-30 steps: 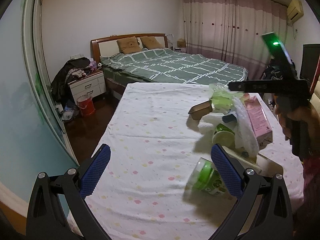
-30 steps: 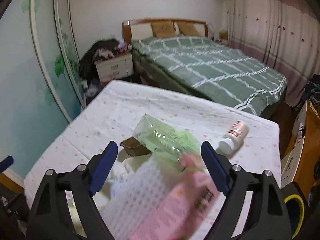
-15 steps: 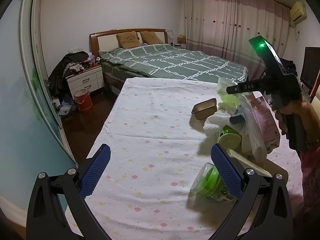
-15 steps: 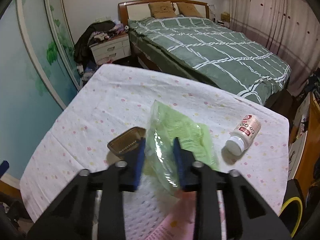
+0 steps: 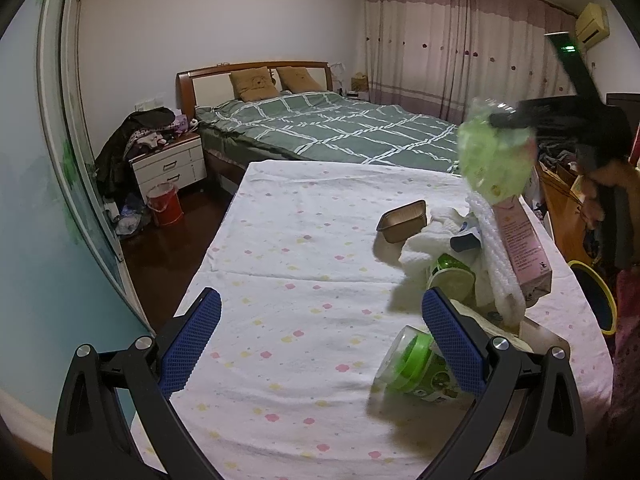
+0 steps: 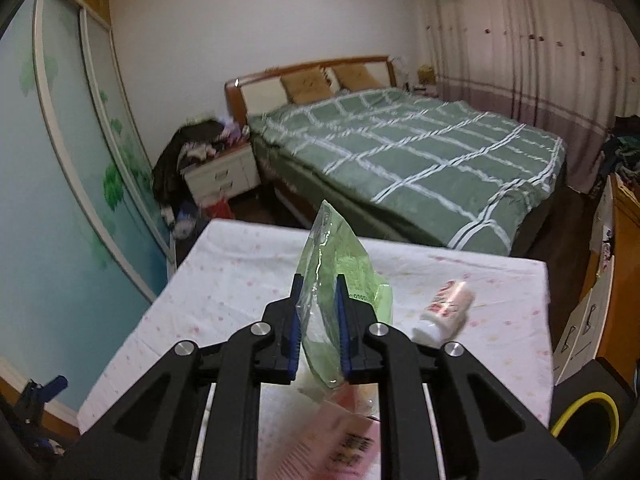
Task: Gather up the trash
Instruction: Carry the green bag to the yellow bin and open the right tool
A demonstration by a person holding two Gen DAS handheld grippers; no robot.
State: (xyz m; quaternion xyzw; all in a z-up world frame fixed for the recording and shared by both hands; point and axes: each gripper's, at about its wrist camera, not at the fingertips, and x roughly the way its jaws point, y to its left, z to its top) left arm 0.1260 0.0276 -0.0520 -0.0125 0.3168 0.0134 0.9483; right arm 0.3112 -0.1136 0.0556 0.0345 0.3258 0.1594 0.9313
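So the right gripper (image 6: 318, 330) has its fingers pinching a crinkly green plastic bag (image 6: 340, 276) above the counter (image 5: 304, 256); left gripper (image 5: 320, 344) fingers spread, idle. Next it probably goes to the yellow-rimmed bin (image 6: 584, 412).

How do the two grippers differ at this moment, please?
The right gripper is shut on the green plastic bag, lifted above the table; the left gripper is open, holds nothing, and hovers low beside a green tub. Both have blue pads.

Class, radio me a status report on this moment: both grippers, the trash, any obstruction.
Right gripper shut on green plastic bag, lifted off table. Left gripper open, empty. Green-lidded tub lies beside its right finger.
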